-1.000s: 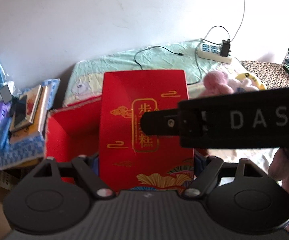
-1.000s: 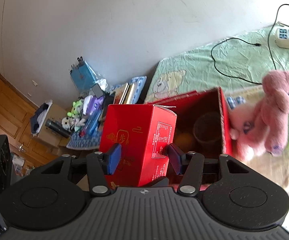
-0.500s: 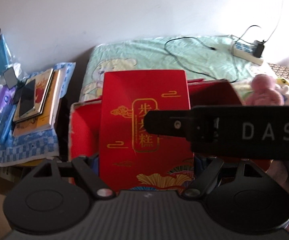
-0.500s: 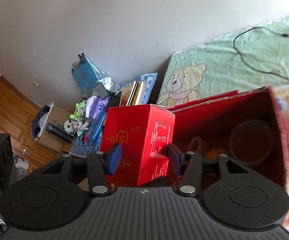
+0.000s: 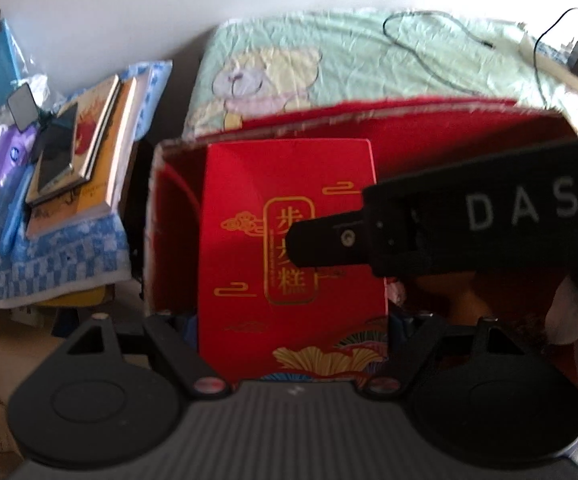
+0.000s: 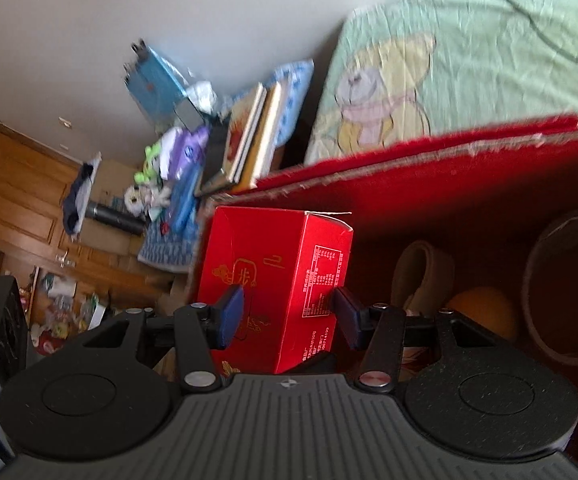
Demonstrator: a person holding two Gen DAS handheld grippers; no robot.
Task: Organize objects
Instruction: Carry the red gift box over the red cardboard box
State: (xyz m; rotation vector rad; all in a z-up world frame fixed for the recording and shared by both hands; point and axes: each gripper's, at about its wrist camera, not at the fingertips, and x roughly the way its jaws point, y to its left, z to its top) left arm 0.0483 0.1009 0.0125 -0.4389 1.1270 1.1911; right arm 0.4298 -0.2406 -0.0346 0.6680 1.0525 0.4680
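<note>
Item: red carton [image 5: 289,248], clamped by both grippers, L [image 5: 291,322] & R [image 6: 285,314], at left end of red storage box [image 5: 429,120]; snag on box wall judged possible if lowered tilted.

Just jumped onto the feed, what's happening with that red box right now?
Both grippers are clamped on the small red carton: the left gripper across its printed front, the right gripper across a corner. It is held upright at the left end of the big red storage box, which already holds a round container and an orange ball.
</note>
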